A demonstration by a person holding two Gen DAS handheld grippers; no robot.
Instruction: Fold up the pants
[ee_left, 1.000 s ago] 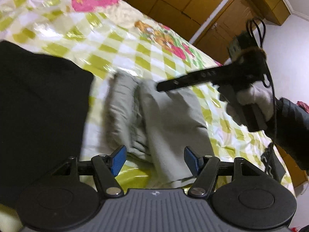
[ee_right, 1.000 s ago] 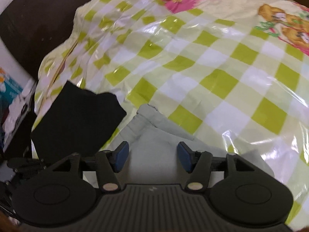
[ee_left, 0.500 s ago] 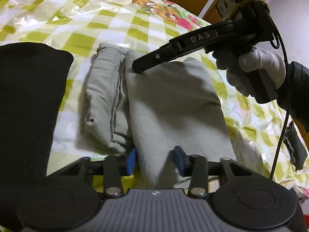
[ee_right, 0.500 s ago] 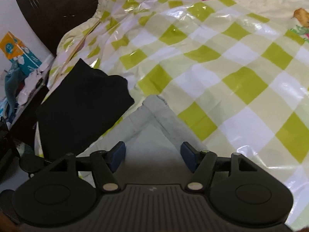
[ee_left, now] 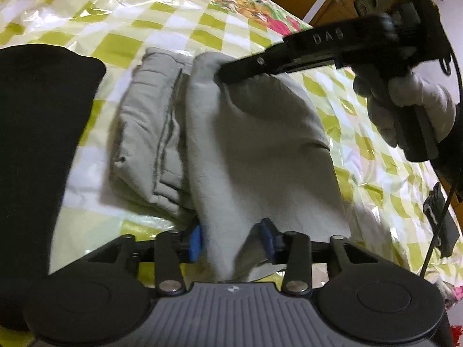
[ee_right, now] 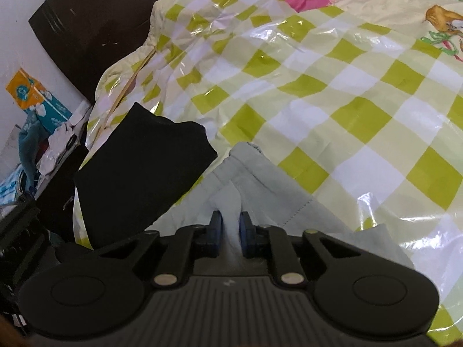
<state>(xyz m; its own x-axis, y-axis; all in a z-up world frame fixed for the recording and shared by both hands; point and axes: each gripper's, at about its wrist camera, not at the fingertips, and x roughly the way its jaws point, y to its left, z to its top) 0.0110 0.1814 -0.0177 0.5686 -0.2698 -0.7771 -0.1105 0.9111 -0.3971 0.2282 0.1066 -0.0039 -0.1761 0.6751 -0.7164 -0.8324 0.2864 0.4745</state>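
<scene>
Grey soft pants, rumpled rect. fold

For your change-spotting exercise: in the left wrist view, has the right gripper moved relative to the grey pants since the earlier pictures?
Yes. The right gripper came down onto the grey pants at their far edge, and its jaws have just closed on the cloth.

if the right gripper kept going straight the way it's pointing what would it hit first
The right gripper is already pinched on a raised fold of the light grey folded pants, so more grey cloth comes first; beyond lies the green-and-white checked plastic bed cover, probably.
</scene>
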